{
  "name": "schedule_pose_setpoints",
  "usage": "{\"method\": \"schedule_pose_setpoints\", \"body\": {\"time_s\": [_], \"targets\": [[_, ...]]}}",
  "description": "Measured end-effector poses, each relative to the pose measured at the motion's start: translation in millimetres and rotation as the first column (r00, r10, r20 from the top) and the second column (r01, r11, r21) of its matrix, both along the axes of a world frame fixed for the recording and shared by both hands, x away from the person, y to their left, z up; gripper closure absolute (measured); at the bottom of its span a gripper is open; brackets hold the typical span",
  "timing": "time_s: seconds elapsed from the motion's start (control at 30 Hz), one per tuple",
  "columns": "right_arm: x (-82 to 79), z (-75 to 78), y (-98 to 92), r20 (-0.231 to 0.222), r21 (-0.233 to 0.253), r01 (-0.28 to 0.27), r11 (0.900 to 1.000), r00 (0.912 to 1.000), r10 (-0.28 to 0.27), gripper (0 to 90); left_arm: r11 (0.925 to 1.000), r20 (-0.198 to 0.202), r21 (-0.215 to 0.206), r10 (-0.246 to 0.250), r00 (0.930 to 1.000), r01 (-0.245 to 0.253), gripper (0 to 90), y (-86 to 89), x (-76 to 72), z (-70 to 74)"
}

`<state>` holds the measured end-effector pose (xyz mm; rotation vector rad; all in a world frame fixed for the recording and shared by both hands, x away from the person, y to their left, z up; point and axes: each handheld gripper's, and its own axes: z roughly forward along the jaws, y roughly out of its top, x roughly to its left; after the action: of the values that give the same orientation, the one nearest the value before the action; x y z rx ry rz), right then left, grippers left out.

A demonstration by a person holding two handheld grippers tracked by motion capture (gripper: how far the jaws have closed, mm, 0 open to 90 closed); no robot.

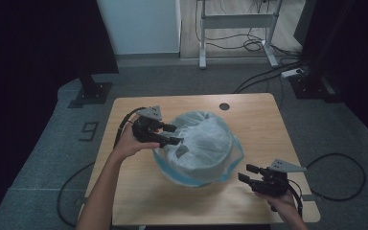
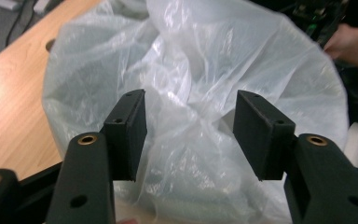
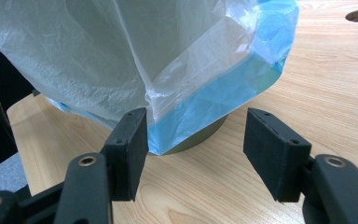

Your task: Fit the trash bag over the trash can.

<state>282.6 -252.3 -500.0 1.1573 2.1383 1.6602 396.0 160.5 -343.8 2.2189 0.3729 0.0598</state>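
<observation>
— Fingers of the right gripper [image 1: 247, 173] apart, empty, low at the near right of the counter [image 1: 134, 191]?
— Yes; aimed at the blue hem [image 3: 223, 95] of the bag [image 1: 202, 143], likely to catch the loose edge hanging down the bin [image 3: 200, 136].
— Bag itself?
— Mid-counter, draped over the bin, crumpled inward on top.
— Farther left?
— Left gripper [image 1: 173, 134] up at the rim, fingers [image 2: 129, 133] spread, nothing clamped; probably poised to pinch the film and pull it outward.
</observation>
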Motion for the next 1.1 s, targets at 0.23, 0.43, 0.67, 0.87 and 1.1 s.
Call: {"method": "schedule_pose_setpoints", "body": {"time_s": [0.23,0.43,0.67,0.87,1.1], "targets": [[-0.9,-0.6,0.9,-0.001,-0.002,0.0,1.0,1.0,0.0,39.3,0.9991,-0.002,-0.039,-0.016,0.9999,0.016,43.1,-8.3,5.8,6.3],[-2.7,-0.5,0.8,0.001,0.0,0.004,1.0,1.0,-0.004,39.3,0.9987,0.0,-0.035,-0.039,0.9992,0.039,43.6,-22.9,11.8,9.1],[-6.1,-1.5,-0.6,0.0,0.001,0.012,1.0,0.9999,-0.012,39.3,0.9972,-0.002,-0.017,-0.073,0.9973,0.073,44.7,-43.0,14.1,13.9],[-8.0,-1.4,-1.5,0.0,0.0,0.018,1.0,0.9998,-0.018,39.3,0.9944,-0.004,0.022,-0.104,0.9946,0.104,49.6,-65.5,18.6,19.2],[-9.4,-2.4,-4.9,-0.003,0.002,0.026,1.0,0.9997,-0.026,39.2,0.9896,-0.024,0.079,-0.119,0.9926,0.121,54.6,-86.6,26.6,15.7]]}}
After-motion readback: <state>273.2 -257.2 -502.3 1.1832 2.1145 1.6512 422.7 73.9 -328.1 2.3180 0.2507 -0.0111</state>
